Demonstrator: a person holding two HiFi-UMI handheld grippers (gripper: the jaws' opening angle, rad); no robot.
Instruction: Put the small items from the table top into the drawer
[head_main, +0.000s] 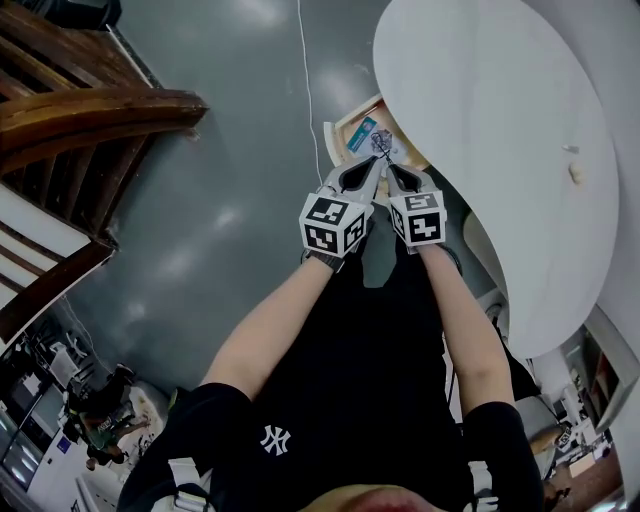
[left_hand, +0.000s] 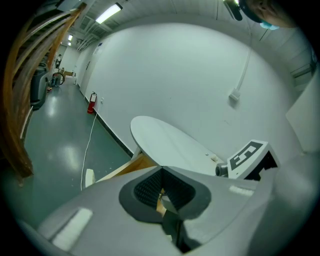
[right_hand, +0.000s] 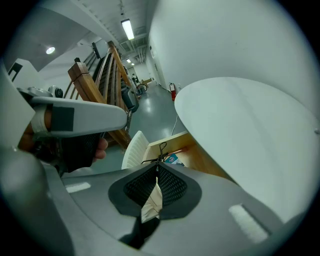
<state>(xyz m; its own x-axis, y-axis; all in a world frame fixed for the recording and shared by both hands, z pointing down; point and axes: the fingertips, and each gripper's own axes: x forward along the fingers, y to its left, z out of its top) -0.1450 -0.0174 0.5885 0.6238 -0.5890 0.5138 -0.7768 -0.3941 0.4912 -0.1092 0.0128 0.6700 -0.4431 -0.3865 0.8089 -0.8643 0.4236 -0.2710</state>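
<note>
Over the drawer (head_main: 350, 120), a small greyish item (head_main: 381, 143) trails black wire.

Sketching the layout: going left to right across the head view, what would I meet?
Brown curved wooden staircase → thin white cable on the grey floor → left claw → right claw → white round table top → small beige item on it. The open wooden drawer and the claws' pinched trinket overlap, so omitted.
</note>
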